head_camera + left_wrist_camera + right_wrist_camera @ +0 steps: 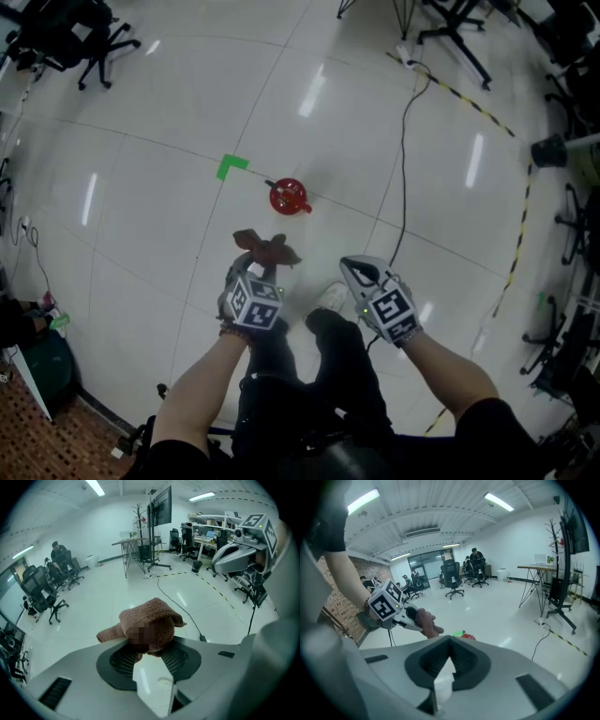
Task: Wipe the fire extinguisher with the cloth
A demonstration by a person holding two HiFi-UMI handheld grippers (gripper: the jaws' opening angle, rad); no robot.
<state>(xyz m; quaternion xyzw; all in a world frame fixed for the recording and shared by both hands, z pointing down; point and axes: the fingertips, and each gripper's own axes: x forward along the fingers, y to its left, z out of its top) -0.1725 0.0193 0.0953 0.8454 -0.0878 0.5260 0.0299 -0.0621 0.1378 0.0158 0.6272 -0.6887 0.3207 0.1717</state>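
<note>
Fire extinguisher (pixel 289 197), red and seemingly upright, is standing on the floor (pixel 159 159) well below and beyond both sets of jaws, between them and nearer the left pair. The left gripper (pixel 257 266) is pinching the brown cloth (pixel 150 623) with its jaws partly apart. Only a small fold is sitting between the pads, and most of the cloth is bulging past the tips. That thin bite is probably the main risk: pressing hard on the cylinder could drag the cloth out. The right gripper (pixel 450 641) is showing its jaws closed with nothing between them. Unless it opens to steady the extinguisher, a one-sided wipe could tip the free-standing cylinder or push it along. The floor is glossy and pale, reflecting the ceiling lights, so little is likely to stop such a slide. A green tape marker (pixel 231 166) is lying beyond the left jaws. A black cable (pixel 403 141) is trailing past the right jaws, and striped tape (pixel 520 216) is running further right. Office chairs (pixel 89 37) are standing at the room's edges.
</note>
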